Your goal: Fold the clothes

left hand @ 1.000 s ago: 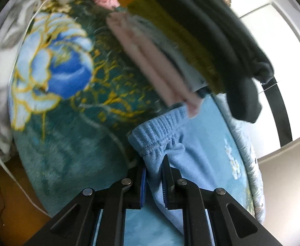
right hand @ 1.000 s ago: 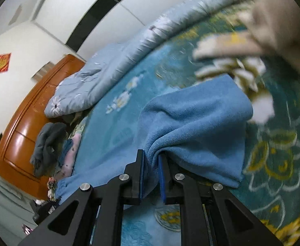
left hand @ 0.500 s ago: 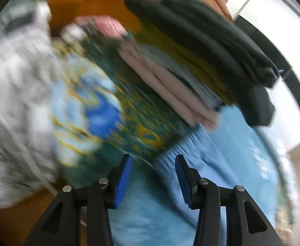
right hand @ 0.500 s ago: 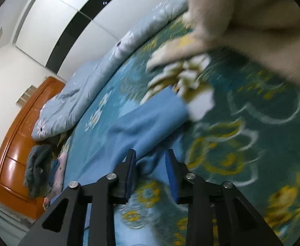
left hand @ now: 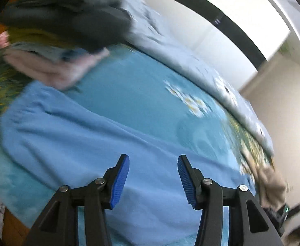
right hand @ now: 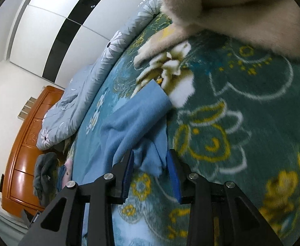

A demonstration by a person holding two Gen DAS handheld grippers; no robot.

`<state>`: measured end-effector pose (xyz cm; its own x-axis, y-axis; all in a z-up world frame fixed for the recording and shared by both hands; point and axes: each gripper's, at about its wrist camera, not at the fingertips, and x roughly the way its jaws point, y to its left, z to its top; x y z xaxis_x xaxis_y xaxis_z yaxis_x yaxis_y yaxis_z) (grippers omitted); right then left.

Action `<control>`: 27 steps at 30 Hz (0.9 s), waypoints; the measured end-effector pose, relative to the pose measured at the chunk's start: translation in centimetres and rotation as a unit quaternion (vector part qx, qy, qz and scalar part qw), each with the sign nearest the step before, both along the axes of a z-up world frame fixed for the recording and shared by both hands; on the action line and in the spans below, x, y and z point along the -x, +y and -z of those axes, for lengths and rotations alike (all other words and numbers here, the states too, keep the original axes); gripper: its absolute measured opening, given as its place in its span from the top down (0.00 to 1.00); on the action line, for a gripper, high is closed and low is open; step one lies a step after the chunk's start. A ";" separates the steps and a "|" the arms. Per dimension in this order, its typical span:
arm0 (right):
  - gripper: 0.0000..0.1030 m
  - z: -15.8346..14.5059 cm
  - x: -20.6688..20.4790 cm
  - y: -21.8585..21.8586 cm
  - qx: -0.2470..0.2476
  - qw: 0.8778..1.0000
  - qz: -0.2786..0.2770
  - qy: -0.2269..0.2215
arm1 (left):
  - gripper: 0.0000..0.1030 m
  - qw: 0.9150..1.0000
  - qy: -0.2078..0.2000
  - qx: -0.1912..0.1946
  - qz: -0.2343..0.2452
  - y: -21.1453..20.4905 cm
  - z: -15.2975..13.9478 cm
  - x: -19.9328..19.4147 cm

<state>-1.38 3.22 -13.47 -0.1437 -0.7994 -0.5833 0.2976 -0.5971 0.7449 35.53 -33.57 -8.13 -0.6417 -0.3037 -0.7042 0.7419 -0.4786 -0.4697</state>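
Now the blue fleece trousers [left hand: 100, 141] lie flat on the bed [right hand: 242, 112], long axis running from the left hand-held gripper [left hand: 153, 181] to the right hand-held gripper [right hand: 151, 173]. Both stand wide open, gripping nothing; a cuff corner [right hand: 150, 160] sits loose between the right's fingers.

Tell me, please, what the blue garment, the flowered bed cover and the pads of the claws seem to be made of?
Blue garment: seemingly soft fleece, matte and slightly fuzzy, lying in rounded folds.
Flowered bed cover: probably plush blanket, since a short pile blurs the printed outlines.
Pads: blue, finely ribbed, likely rubber or plastic; the left claw and right claw have glossy black frames.
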 end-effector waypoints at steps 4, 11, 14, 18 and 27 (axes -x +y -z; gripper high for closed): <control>0.66 0.3 0.1 -0.5 0.005 1.000 0.001 -0.003 | 0.48 0.998 -0.024 -0.016 0.052 2.2 0.8 2.8; 0.95 -0.6 0.9 0.0 0.007 1.000 0.007 0.024 | 0.48 0.997 -0.046 -0.029 0.049 3.2 0.8 2.3; 0.96 -2.3 1.8 1.3 -0.008 0.998 0.019 0.067 | 0.48 0.997 -0.053 -0.038 0.037 2.6 1.5 1.8; 0.97 -2.4 2.9 1.6 -0.044 0.995 0.022 0.089 | 0.48 0.997 -0.052 -0.052 0.029 1.9 2.3 1.8; 0.95 -2.1 3.3 3.7 -0.017 0.996 0.025 0.086 | 0.43 0.996 -0.062 -0.046 0.034 2.4 2.6 2.0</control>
